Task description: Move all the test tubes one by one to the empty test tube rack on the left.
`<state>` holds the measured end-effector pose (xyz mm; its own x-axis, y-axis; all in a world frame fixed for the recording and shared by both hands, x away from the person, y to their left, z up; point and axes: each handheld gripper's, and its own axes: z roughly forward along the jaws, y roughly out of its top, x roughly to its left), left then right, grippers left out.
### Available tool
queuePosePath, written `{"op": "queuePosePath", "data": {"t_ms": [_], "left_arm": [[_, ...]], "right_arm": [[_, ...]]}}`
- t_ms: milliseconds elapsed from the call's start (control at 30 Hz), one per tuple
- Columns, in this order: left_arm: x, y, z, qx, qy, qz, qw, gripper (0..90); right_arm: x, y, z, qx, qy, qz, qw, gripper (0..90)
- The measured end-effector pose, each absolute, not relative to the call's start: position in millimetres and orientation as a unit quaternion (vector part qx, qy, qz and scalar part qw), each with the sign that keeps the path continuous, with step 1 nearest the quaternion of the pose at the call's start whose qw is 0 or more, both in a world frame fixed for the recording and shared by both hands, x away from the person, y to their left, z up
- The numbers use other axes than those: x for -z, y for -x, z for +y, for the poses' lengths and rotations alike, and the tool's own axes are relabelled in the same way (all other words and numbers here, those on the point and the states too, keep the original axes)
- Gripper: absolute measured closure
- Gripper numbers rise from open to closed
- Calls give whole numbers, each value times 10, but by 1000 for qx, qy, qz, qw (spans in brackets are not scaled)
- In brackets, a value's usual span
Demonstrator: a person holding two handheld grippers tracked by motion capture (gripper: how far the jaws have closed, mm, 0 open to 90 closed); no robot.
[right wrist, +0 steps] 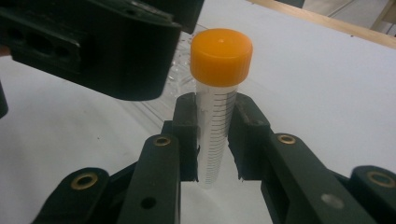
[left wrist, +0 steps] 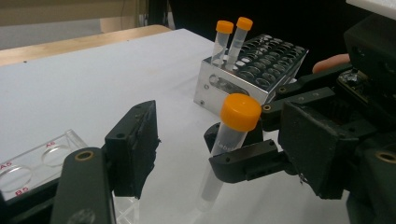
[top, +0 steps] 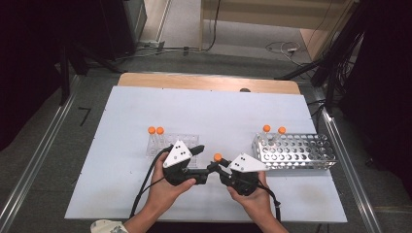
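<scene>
Nearest to us, in the right gripper view, the right gripper (right wrist: 215, 144) has its fingers (right wrist: 184, 135) clamped on a clear tube with an orange cap (right wrist: 219, 93), which stands upright between them with the cap well above the pads.

From above we see the white tabletop (top: 204, 111), its far wooden edge bare and much open surface along the left side and the far half. Our two hands meet near the front edge, close together at the middle.

On the right stands the metal rack (top: 296, 151), near the tabletop's right edge; two orange-capped tubes (top: 273, 131) sit upright in its far left corner, the other holes unfilled. Left of centre lies the clear plastic rack (top: 172, 143), with two more capped tubes (top: 155, 133) at its far left corner.

The held tube shows from above as an orange cap between the two grippers. In the left gripper view, the left gripper (left wrist: 182, 144) has its fingers (left wrist: 135, 144) partly spread; the tube stands in the gap between them, and the near finger is clear of it. We cannot tell whether the far one touches it.
</scene>
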<state>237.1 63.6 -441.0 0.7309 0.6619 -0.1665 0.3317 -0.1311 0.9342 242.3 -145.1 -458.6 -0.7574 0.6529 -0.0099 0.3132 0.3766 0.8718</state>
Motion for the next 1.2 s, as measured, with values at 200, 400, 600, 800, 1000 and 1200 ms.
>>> {"op": "queuePosePath", "data": {"t_ms": [200,400,600,800,1000,1200], "left_arm": [[4438,-2363,601,-153,-741,333,564,426],[4452,-2354,570,-157,-745,323,563,535],[4479,-2351,536,-151,-749,319,560,639],[4483,-2346,531,-153,-750,317,559,702],[4483,-2346,531,-157,-750,318,559,712],[4463,-2347,542,-155,-745,320,564,714]], "right_arm": [[4592,-2417,-1419,-475,-292,813,167,716],[4599,-2406,-1394,-473,-289,816,163,716],[4602,-2401,-1386,-472,-287,818,163,716],[4607,-2398,-1382,-470,-287,819,161,716],[4610,-2402,-1385,-471,-287,819,161,712],[4636,-2415,-1366,-464,-300,818,157,435]]}}
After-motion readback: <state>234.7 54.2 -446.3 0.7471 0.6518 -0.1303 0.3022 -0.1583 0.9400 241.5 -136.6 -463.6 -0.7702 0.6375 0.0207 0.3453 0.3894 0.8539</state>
